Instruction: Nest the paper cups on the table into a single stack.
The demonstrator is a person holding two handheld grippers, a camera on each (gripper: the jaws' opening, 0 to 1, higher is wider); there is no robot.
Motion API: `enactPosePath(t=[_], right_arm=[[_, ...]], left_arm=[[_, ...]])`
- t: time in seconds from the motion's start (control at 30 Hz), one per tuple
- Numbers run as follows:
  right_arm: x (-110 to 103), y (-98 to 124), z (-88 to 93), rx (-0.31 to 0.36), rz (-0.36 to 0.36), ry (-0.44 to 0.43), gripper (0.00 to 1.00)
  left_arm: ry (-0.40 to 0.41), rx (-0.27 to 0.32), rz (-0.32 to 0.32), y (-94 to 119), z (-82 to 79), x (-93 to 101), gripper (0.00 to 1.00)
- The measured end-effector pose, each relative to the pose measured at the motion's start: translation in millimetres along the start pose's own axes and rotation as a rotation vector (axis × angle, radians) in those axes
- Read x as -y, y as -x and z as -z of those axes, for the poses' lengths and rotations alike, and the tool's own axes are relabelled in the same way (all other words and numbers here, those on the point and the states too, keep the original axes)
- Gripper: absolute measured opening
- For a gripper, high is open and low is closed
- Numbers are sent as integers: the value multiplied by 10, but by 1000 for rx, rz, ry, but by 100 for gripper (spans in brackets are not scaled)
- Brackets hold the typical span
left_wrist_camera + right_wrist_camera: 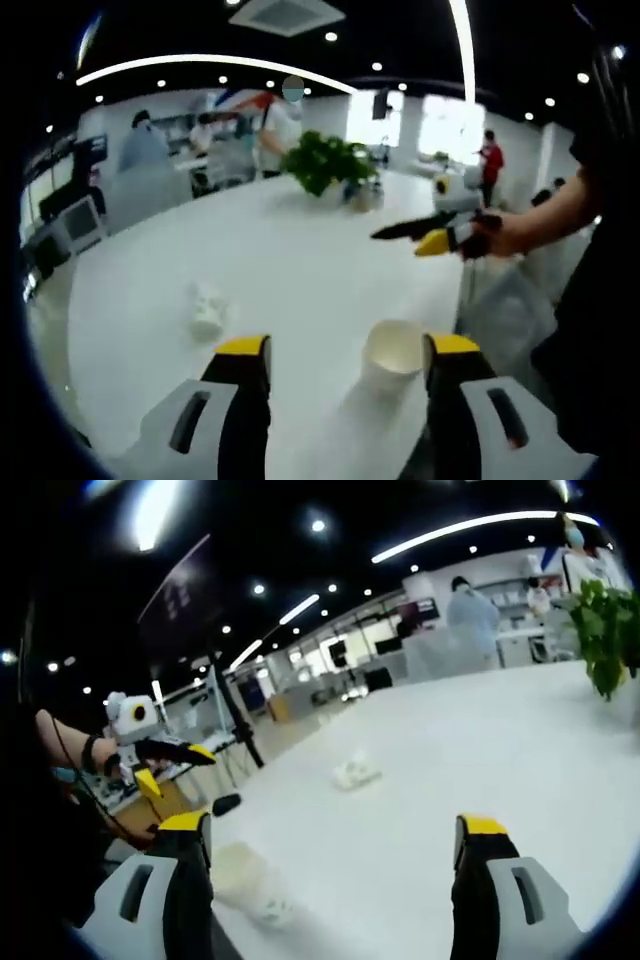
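A white paper cup (392, 352) stands upright on the white table (300, 250), seen just ahead of my left gripper (348, 350), close to its right jaw. That gripper is open and grips nothing. A second white cup (207, 308) lies farther out to the left. My right gripper (432, 236) comes in from the right, held by a hand above the table. In the right gripper view, my right gripper (335, 830) is open and empty. One cup (357, 771) lies ahead of it and another cup (255, 882), blurred, sits by its left jaw. The left gripper (170, 762) hovers at the left.
A potted green plant (325, 160) (605, 630) stands at the table's far end. Several people stand behind the table by desks and monitors. The table's edge (225, 825) runs close to the near cup.
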State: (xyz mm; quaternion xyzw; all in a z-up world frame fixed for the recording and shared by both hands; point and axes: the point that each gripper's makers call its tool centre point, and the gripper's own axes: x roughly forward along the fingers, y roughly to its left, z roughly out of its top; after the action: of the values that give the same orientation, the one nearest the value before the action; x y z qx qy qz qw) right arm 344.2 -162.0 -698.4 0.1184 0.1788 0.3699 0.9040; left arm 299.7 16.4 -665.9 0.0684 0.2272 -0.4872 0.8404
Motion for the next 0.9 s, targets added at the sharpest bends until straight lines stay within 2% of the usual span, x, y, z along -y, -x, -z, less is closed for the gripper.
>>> enactPosePath(t=[0.13,0.23,0.37,0.53,0.67,0.9], right_arm=[[-17,-22,-15,-11,-10,11,99],[-21,-30,-39,-15,-16,17,100],[7,-41,-74,-16,-20,24,100],[31,-43,-85,-26,-15,35,99],[26,-52,-81,-30,-18,34,99],[-5,-101,-118,-50,-34,46,99]], left_arm=[[4,21,-11,13,-25,-29,70],[15,36,-28,20,-33,-65,78],[36,36,-42,21,0,-94,90],[57,44,-57,36,27,-124,99],[61,41,-69,46,50,-162,99],[56,60,-44,61,42,-118,97]])
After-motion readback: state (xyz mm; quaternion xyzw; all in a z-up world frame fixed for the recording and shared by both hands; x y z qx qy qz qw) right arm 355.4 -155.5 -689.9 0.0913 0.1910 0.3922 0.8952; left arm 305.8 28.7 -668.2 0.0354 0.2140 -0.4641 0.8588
